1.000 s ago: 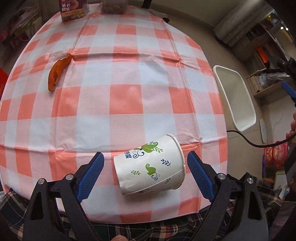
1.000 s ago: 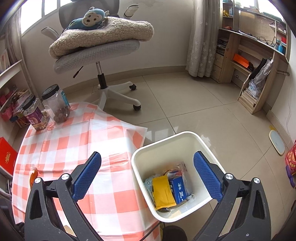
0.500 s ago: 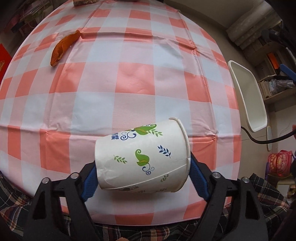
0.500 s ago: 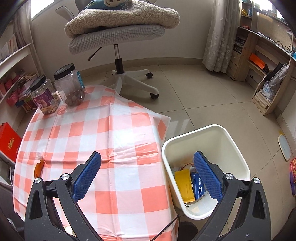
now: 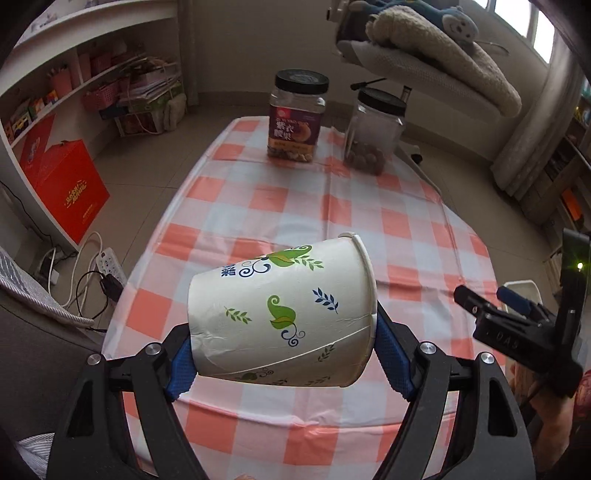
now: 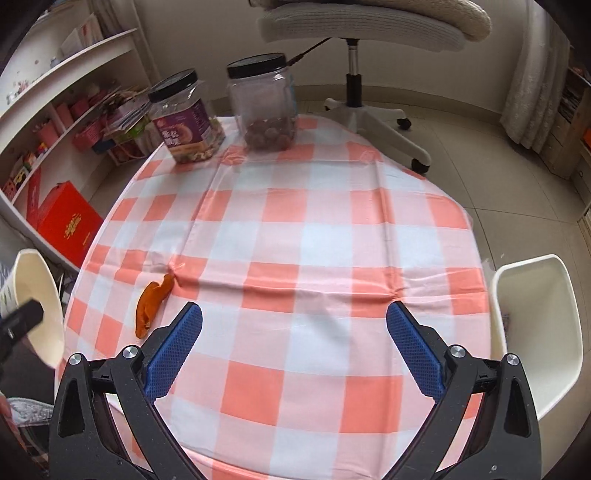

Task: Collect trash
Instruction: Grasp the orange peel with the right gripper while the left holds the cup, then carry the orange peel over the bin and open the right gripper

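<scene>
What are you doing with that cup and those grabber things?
A person is clearing trash off the checked table. The left hand-held gripper is clamped on a paper cup lying sideways between its blue pads, lifted off the cloth. The right hand-held gripper is open and holds nothing, hanging above the table. An orange peel lies on the cloth, and the white bin stands beside the table's edge.

My left wrist camera is looking forward and down along my left gripper, close above the near end of the table. My right wrist camera is facing the same way over my right gripper, from further right. Both are sharing the checked tabletop, the two jars and the office chair.
</scene>
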### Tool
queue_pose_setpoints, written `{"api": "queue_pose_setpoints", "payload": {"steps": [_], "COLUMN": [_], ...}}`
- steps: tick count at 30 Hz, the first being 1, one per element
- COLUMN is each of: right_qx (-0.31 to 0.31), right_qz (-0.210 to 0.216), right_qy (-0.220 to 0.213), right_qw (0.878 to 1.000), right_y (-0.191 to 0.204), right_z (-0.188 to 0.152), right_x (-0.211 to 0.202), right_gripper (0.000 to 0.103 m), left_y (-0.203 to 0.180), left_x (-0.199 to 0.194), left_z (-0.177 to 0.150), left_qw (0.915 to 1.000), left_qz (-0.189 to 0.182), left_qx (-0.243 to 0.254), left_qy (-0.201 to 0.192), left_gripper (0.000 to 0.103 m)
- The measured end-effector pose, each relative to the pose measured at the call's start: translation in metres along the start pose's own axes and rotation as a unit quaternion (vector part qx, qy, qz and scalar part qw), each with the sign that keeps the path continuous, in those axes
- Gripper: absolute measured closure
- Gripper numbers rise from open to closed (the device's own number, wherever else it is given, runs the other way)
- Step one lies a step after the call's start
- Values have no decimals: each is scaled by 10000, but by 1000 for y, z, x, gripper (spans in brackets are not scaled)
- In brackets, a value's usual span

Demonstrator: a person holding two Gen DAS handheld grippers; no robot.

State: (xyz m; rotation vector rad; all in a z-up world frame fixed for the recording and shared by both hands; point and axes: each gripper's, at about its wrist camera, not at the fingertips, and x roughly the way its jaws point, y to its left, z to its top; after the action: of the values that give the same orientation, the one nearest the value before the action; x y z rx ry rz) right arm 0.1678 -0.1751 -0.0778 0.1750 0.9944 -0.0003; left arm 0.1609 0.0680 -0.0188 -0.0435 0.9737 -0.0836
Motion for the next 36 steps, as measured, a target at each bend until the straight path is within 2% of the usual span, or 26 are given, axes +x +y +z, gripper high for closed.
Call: {"api": "queue_pose_setpoints", "payload": {"steps": [2, 5, 10, 14, 15, 16, 18, 20, 22, 23, 28, 36], "right_qx": [-105, -274, -871, -1003, -973, -926, -841, -994, -1101, -1151, -1127, -749], "right_qz": [149, 347, 429, 415, 395, 392, 378, 298, 294, 332, 546, 1000], "right_qy": [86, 191, 318, 368, 414, 507, 666, 474, 370, 329, 316, 16], "right_qw": [9998, 9988, 9948, 9934, 9936, 9936, 9935, 9935, 9928, 9923, 9916, 9922], "right_y": [22, 56, 117, 142, 144, 145, 145, 149, 151, 152, 149, 130], "right_z": [1, 1, -5, -9, -9, -10, -13, -14, -14, -14, -10, 14], "right_x": [13, 32, 64, 87, 93, 100, 112, 110, 107, 106, 101, 63], "right_gripper": [7, 7, 7, 11, 18, 30, 43, 56, 73, 76, 83, 84], "left_y": [24, 52, 66, 69, 69, 70, 72, 74, 76, 77, 84, 84], "left_x": [2, 6, 0, 0, 0, 0, 0, 2, 5, 6, 11, 8], "left_z": [11, 19, 26, 28, 29, 29, 30, 32, 32, 32, 32, 31], "left_qw": [9995, 9967, 9953, 9945, 9944, 9944, 9942, 9939, 9937, 9938, 9932, 9931], "left_qz": [38, -147, -148, -255, -264, -267, -274, -280, -264, -232, -139, -33], "left_qx": [-317, -792, -955, -1016, -1021, -1021, -1038, -1068, -1090, -1091, -1160, -1165], "left_qy": [-86, 24, -110, -66, -66, -69, -83, -69, -30, -18, 30, -119], "left_gripper": [25, 25, 25, 25, 25, 25, 25, 25, 25, 25, 25, 25]}}
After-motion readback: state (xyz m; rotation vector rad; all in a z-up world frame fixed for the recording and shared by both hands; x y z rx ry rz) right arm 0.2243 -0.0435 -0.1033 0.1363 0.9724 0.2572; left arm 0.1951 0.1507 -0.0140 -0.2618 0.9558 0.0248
